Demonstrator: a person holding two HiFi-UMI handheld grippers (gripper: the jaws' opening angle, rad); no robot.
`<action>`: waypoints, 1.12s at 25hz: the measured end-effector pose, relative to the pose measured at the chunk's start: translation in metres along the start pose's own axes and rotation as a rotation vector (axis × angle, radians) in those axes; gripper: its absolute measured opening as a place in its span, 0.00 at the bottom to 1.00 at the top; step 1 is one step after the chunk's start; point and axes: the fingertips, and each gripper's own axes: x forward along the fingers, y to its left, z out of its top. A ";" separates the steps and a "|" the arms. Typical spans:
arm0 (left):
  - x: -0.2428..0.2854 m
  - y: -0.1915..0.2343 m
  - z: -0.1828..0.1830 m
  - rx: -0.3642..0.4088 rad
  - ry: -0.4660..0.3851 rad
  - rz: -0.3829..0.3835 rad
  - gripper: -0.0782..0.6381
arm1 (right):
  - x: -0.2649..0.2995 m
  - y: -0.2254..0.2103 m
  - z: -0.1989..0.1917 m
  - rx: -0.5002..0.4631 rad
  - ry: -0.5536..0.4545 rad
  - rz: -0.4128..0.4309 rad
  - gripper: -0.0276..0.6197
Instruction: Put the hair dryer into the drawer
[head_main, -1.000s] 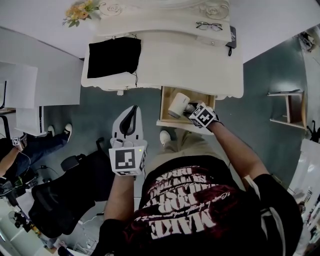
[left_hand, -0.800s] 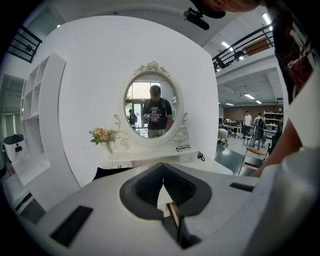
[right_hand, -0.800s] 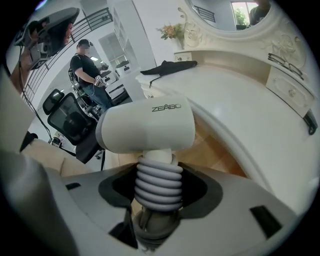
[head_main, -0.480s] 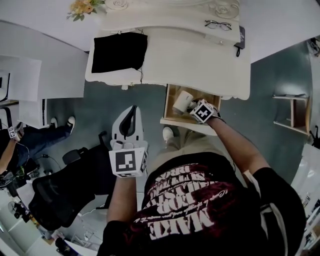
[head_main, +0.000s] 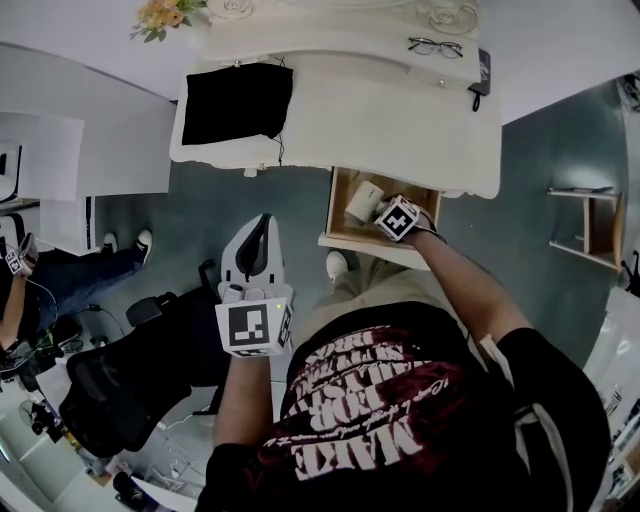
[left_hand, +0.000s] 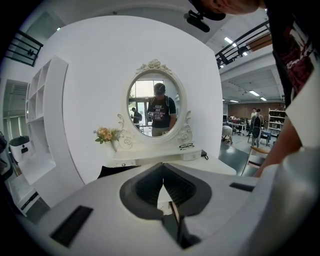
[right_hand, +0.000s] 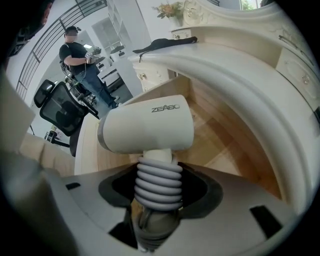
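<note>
Now right gripper (right_hand: 157, 197) grasps hair dryer (right_hand: 145, 131) over open drawer (right_hand: 222, 145); left gripper (left_hand: 162, 181) clenched, empty.

The left gripper (left_hand: 163, 184) (jaws pressed together) faces an oval mirror (left_hand: 156, 107) above a white dressing table (left_hand: 212, 165).

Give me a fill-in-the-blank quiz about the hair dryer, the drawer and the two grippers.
1. The right gripper is shut on the hair dryer by its ribbed ____.
2. The left gripper is shut and holds ____.
3. The drawer beneath the hair dryer stands ____.

Missing words: handle; nothing; open.
</note>
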 end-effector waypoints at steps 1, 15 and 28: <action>0.000 0.000 0.000 0.002 0.003 -0.001 0.12 | 0.003 0.000 -0.002 -0.001 0.010 -0.003 0.41; -0.006 -0.011 -0.002 0.038 0.003 -0.073 0.12 | 0.005 -0.021 -0.008 0.074 -0.007 -0.154 0.43; -0.003 -0.017 0.016 0.021 -0.112 -0.119 0.12 | -0.102 -0.006 0.012 0.189 -0.348 -0.204 0.32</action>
